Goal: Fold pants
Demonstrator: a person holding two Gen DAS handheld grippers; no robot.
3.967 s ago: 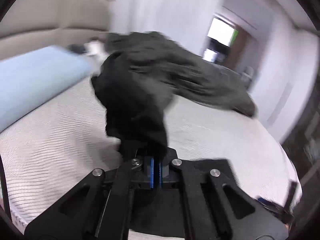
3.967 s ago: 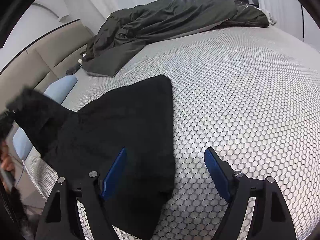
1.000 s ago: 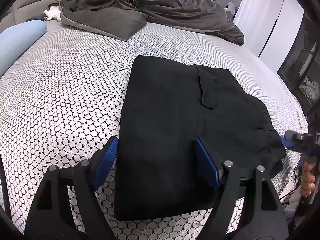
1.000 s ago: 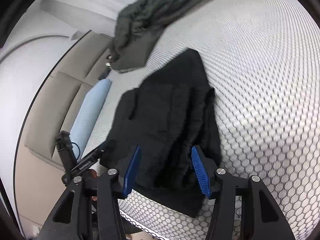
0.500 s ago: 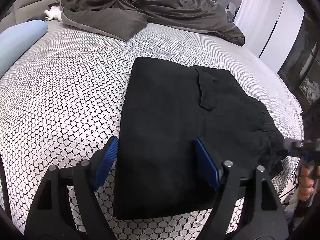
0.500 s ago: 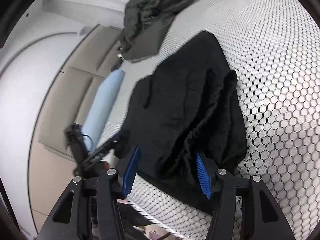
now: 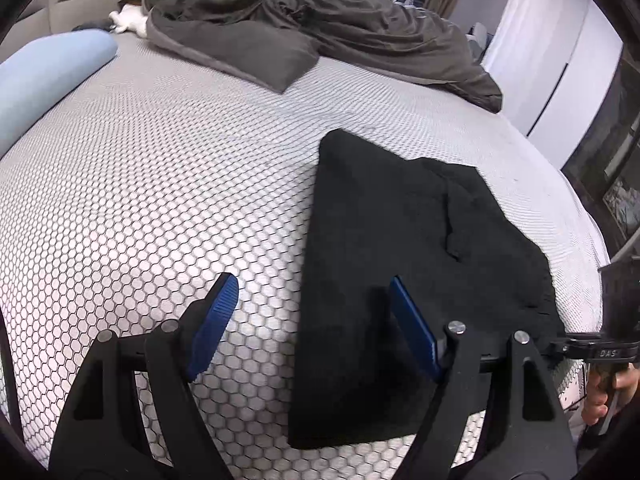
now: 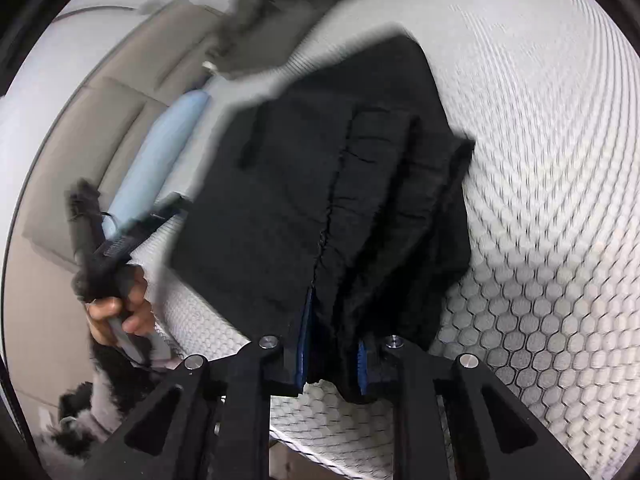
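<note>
Black pants point(image 7: 400, 260) lie folded lengthwise on the honeycomb-patterned mattress point(image 7: 160, 200). My left gripper point(image 7: 312, 320) hovers open over their near left edge, with one blue pad point(image 7: 218, 308) above bare mattress and the other above the cloth. In the right wrist view the pants point(image 8: 300, 200) fill the middle, blurred. My right gripper point(image 8: 332, 352) is closing its jaws, and the gathered waistband is pinched between the blue pads point(image 8: 304, 340). The same gripper point(image 7: 592, 348) shows at the mattress's right edge, held by a hand point(image 7: 600, 400).
A rumpled dark grey duvet point(image 7: 300, 20) covers the far side of the bed. At the left lies a light blue bolster pillow point(image 7: 48, 72), backed by a beige headboard point(image 8: 100, 120). White wardrobe doors point(image 7: 560, 60) stand at the far right. The mattress edge runs just below my right gripper.
My right gripper's jaws have narrowed from a wide gap onto the bunched waistband, and it has come closer to the cloth. In the left view the pants now sit further right.
</note>
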